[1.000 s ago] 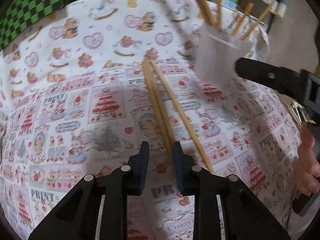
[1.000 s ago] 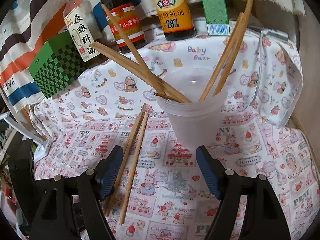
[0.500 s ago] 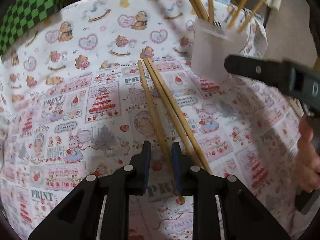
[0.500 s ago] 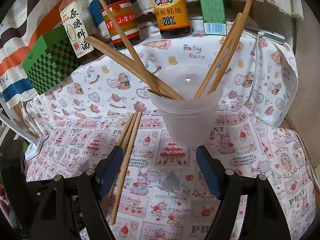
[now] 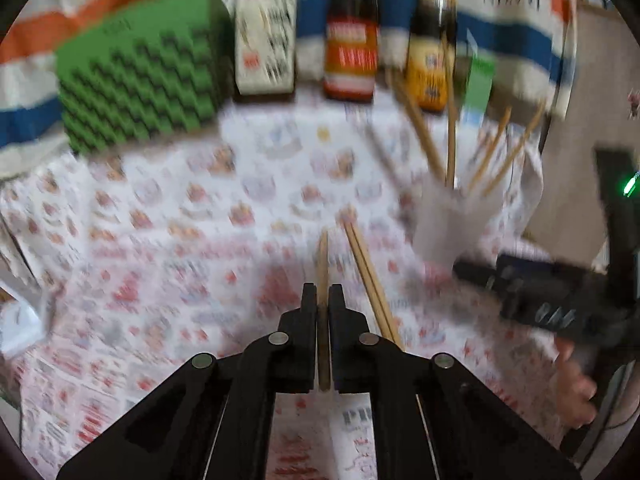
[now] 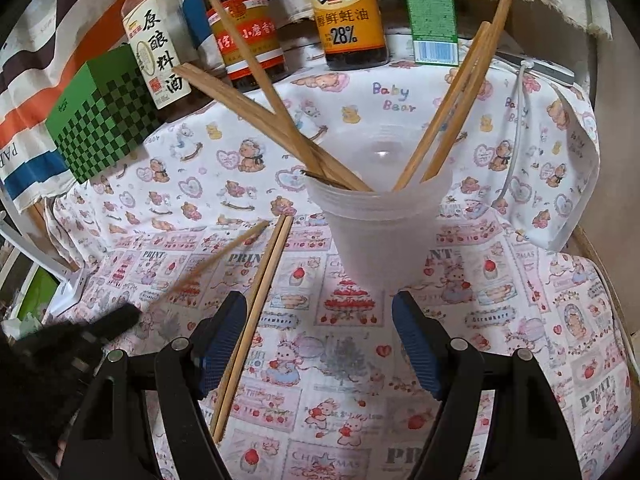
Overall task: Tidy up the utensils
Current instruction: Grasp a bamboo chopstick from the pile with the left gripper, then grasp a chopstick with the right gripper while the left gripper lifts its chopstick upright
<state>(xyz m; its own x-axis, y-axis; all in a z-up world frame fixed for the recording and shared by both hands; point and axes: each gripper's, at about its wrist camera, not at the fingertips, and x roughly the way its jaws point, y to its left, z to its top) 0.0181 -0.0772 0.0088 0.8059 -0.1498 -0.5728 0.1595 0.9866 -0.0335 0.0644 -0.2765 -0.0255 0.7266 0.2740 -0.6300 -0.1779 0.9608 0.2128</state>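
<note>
My left gripper [image 5: 322, 300] is shut on one wooden chopstick [image 5: 322, 264] and holds it lifted off the patterned cloth; the same chopstick [image 6: 224, 254] shows blurred in the right wrist view. Two chopsticks [image 5: 370, 280] lie side by side on the cloth, also in the right wrist view [image 6: 256, 300]. A translucent plastic cup [image 6: 380, 236] holds several chopsticks leaning left and right; it shows in the left wrist view [image 5: 452, 224]. My right gripper [image 6: 320, 344] is open and empty, just in front of the cup.
Three sauce bottles [image 6: 348, 20], a green carton [image 6: 432, 16] and a green checkered box [image 6: 104, 116] stand along the back. A white cable [image 6: 516, 128] runs at the right. The left gripper's arm [image 6: 72, 340] is at the lower left.
My left gripper has closed on one chopstick and lifted it, tilting up so the bottles show. The other two chopsticks stay on the cloth. The right gripper has barely moved.
</note>
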